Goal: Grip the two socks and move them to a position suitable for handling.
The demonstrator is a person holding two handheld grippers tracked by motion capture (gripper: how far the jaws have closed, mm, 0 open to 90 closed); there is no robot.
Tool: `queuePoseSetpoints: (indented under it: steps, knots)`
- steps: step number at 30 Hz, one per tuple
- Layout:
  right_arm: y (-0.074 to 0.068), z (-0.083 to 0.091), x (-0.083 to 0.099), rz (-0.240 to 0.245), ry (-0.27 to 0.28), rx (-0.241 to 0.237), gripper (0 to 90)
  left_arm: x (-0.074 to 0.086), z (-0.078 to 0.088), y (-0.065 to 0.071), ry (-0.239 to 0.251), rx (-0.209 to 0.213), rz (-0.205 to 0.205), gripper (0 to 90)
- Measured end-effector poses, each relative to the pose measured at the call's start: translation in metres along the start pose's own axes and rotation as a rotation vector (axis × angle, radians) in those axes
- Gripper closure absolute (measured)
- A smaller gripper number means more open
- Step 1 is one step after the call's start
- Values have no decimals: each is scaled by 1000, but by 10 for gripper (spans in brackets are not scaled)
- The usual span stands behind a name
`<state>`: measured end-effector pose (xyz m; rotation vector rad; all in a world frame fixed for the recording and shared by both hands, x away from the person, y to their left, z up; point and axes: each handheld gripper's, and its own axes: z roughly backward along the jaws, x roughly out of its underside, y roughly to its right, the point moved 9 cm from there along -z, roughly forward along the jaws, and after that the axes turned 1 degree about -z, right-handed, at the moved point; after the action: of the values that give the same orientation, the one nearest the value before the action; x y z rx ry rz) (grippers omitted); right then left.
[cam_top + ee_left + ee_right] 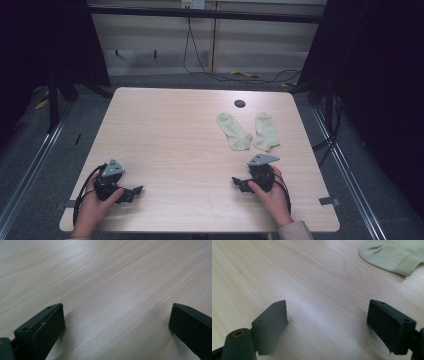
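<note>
Your left tool [134,190] rests low on the pale wood-grain desk [170,130] at its near left corner, jaws spread wide with nothing between them. It is well apart from the work, so leave it parked or bring it across only when you need a second hold.

Further right, two pale yellow-green ankle socks lie flat side by side on the far right part of the desk: the left sock [233,131] angled with its toe toward you, the right sock [266,131] just beside it, the two close at their near ends.

Your right tool [237,182] sits near the desk's front edge, just short of the socks, jaws likewise wide and empty. In the right gripper view a ribbed cuff shows at the upper right. The step in hand looks like a first reach. Turn that tool toward the nearer sock, come in low and level, and close on a single edge, cuff or toe, so you lift one layer cleanly without dragging its neighbour.
</note>
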<state>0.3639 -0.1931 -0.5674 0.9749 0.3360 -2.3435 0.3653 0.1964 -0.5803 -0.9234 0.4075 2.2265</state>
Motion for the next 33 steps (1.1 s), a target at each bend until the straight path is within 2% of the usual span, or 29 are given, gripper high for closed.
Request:
queuePoseSetpoints:
  steps: [9,13,14,19,23,26,28,29,33]
  knots:
    - [1,1,1,-18,-2,7,170,0,0,0,0,0,0,0]
    - [7,2,0,-29,6,22,220,0,0,0,0,0,0,0]
    - [20,5,1,-69,-6,61,234,0,0,0,0,0,0,0]
    - [52,10,-6,-101,-11,139,246,0,0,0,0,0,0,0]
    - [87,14,-24,-166,23,193,259,0,0,0,0,0,0,1]
    - [116,14,-37,-211,40,255,263,0,0,0,0,0,0,0]
    - [128,12,-43,-235,49,280,275,0,0,0,1,0,1,0]
    - [136,11,-46,-233,51,298,281,0,0,0,0,0,0,0]
    - [156,-1,-55,-273,46,316,285,0,0,0,2,0,1,0]
